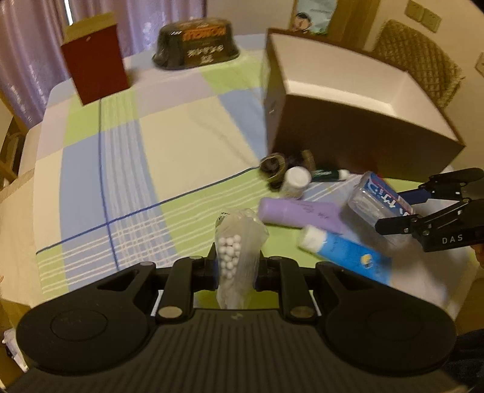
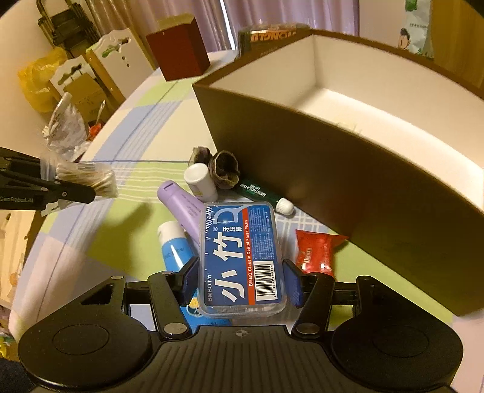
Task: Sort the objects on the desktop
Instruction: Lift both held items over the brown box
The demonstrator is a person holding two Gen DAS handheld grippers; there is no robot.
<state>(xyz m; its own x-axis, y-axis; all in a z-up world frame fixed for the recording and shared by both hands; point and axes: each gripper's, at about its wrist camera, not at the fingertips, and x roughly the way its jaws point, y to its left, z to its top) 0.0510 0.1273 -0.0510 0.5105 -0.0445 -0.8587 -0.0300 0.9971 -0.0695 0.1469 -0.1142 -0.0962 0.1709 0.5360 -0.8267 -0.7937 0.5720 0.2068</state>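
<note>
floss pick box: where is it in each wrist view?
Left wrist: floss pick box at right edge, tilted, in the right gripper.
Right wrist: bottom centre, clamped between the fingers.
Shared landmark: brown box, just behind the clutter in both.

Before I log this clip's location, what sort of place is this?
Most likely a home dining room: a table with a checked tablecloth, a woven chair behind the open brown box, curtains at the back, and toiletries such as a floss pick box.
</note>
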